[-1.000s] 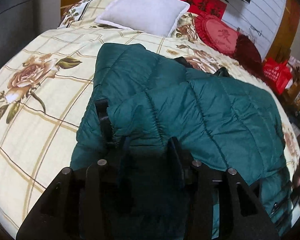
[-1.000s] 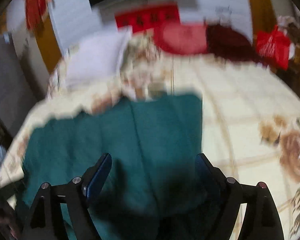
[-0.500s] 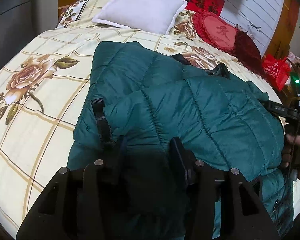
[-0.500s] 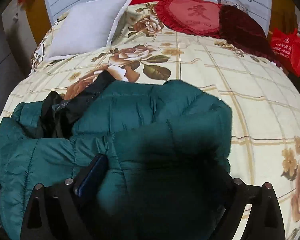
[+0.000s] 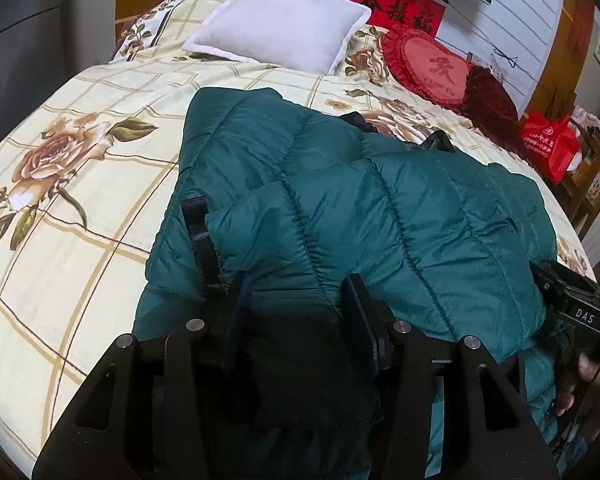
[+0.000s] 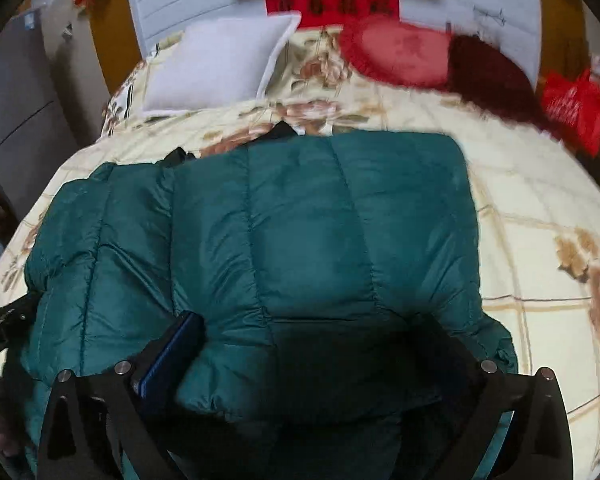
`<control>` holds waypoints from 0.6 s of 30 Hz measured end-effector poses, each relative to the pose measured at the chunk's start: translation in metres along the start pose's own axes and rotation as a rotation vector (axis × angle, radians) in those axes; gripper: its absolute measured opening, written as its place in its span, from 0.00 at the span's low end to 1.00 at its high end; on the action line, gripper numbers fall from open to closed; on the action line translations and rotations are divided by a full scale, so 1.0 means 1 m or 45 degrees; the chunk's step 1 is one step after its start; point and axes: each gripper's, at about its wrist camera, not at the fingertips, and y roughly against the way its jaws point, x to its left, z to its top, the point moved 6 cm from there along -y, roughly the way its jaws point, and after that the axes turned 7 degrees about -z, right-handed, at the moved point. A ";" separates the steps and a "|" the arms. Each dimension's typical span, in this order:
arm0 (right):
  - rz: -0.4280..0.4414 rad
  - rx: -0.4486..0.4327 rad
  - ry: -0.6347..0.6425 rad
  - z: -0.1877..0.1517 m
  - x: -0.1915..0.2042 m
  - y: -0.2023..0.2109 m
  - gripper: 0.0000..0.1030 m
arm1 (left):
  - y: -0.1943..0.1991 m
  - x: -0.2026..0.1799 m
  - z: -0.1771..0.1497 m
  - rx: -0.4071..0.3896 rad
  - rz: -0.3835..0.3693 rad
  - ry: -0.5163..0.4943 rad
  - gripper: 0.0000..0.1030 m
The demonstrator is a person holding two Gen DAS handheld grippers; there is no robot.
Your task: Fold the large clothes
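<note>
A dark green quilted puffer jacket (image 5: 380, 208) lies partly folded on the bed, with a black strap (image 5: 198, 240) at its left edge and black lining showing at the far side. My left gripper (image 5: 296, 304) is partly closed, with jacket fabric bunched between its fingers. In the right wrist view the jacket (image 6: 300, 232) fills the middle, a folded panel lying flat on top. My right gripper (image 6: 320, 344) is wide open with the jacket's near edge between its fingers; its right finger is hidden by fabric. The right gripper body also shows in the left wrist view (image 5: 576, 308).
The bed has a cream floral checked cover (image 5: 72, 184). A white pillow (image 5: 284, 36), a red heart cushion (image 5: 432, 68) and a dark red cushion (image 5: 492, 100) lie at the head. A red bag (image 5: 552, 144) stands off the bed's right side.
The right gripper has laid a jacket panel over toward the far side, so the top now lies flatter. The left gripper has stayed put on the near left edge.
</note>
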 end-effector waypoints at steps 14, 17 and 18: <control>0.006 -0.012 -0.012 -0.001 -0.002 0.004 1.00 | -0.004 -0.009 0.000 -0.004 -0.062 -0.028 0.71; -0.001 -0.010 -0.005 -0.001 -0.001 0.004 1.00 | -0.005 -0.012 0.000 -0.005 -0.062 -0.047 0.76; -0.001 -0.011 -0.005 -0.001 -0.001 0.005 1.00 | -0.005 -0.013 0.000 -0.003 -0.055 -0.058 0.77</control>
